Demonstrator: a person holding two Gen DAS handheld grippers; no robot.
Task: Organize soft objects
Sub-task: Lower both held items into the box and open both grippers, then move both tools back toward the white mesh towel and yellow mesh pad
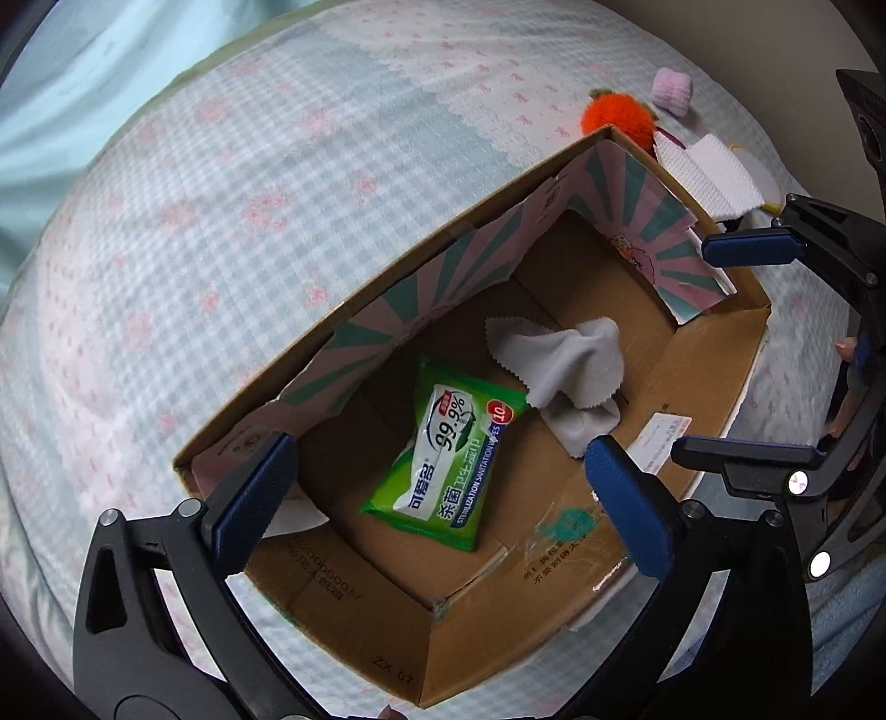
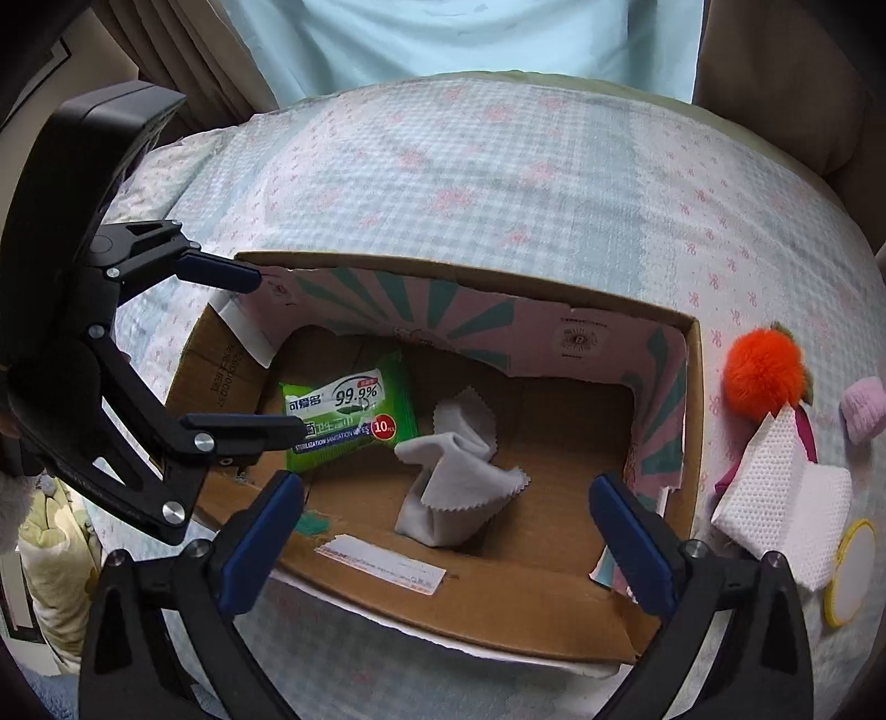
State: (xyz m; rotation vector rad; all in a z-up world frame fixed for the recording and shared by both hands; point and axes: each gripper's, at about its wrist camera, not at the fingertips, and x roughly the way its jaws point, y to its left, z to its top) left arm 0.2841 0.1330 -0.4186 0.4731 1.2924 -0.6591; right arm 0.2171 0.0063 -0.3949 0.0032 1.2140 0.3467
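Observation:
An open cardboard box lies on a bed. Inside it lie a green wet-wipes pack and a crumpled grey cloth. My left gripper is open and empty above the box's near end. My right gripper is open and empty above the box's other end. Outside the box lie an orange pompom, a pink soft roll, a white tissue and a yellow-rimmed round pad.
The bed has a blue-and-pink checked quilt. A light blue sheet lies beyond it. Beige curtains hang at the back left.

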